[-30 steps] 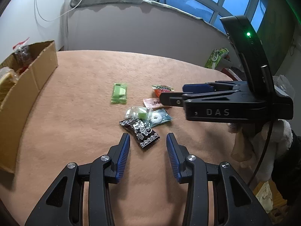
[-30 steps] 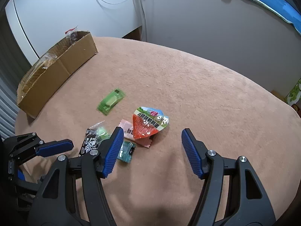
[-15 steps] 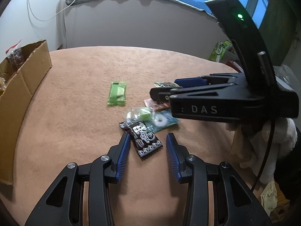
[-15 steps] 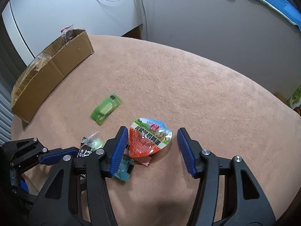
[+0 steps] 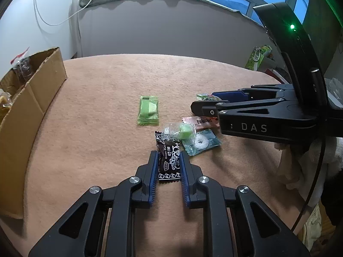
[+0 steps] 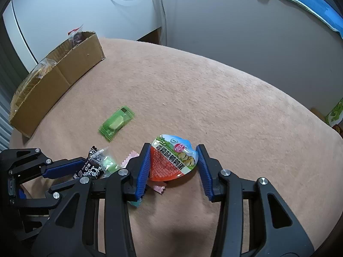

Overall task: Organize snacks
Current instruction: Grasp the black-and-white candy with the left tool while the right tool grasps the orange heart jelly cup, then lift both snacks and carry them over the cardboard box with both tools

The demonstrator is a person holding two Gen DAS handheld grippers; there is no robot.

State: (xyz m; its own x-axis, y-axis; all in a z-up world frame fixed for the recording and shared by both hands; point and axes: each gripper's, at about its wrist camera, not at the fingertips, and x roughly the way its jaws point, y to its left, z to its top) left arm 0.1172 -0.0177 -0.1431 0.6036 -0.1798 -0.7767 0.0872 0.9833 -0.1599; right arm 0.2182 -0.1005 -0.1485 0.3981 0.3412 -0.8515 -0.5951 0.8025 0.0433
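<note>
- The left hand-held gripper (image 5: 169,165) has moved forward and narrowed its jaws; the black candy wrapper (image 5: 169,160), which lay ahead of its tips a second ago, now sits between the blue pads, touching both.
- The right hand-held gripper (image 6: 173,162) has also advanced and closed in; the red egg snack pack (image 6: 172,160), earlier in front of it, now lies between its fingers.

We see a black wrapper (image 5: 169,158) with white lettering, a green ribbed packet (image 5: 148,110), a red-and-blue pouch (image 6: 173,160), and a tan blanket (image 5: 103,98).
</note>
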